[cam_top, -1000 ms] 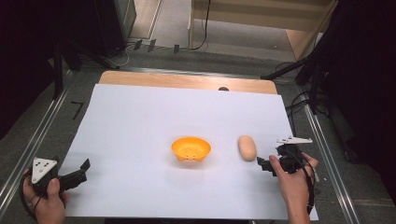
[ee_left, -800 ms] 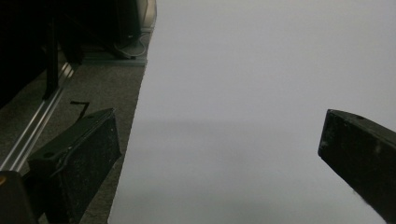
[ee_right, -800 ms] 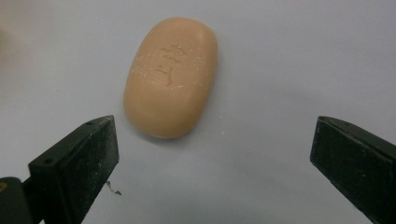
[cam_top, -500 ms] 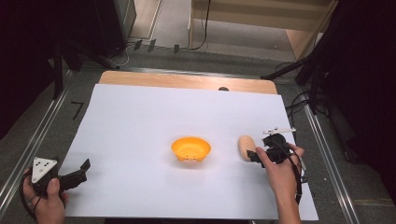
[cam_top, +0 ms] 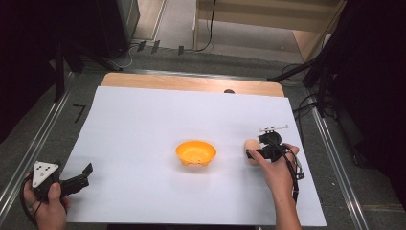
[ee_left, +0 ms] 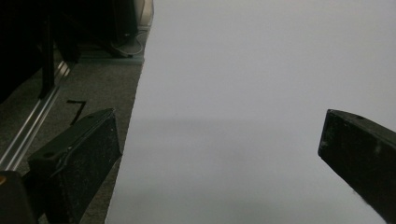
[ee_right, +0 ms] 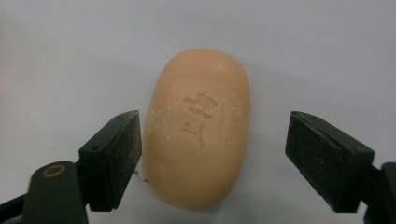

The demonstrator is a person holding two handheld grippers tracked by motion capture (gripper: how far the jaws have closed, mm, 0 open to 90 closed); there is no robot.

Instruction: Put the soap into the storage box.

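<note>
The soap bar (ee_right: 198, 128) lies between the right gripper's (ee_right: 212, 154) closing fingers (ee_right: 114, 158) (left one touching, not yet clamped).

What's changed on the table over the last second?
The right gripper slid left to the peach oval soap bar; its jaws have just been closing around it, one still apart. The soap, the orange plastic bowl and the left gripper, open, stayed put.

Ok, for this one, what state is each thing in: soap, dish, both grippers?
soap bar: lying flat on the white sheet, between the right jaws, not yet clamped.
orange dish: upright, empty, apart from the soap.
right gripper: jaws have just been closing around the soap.
left gripper: open, nothing between its jaws.
</note>
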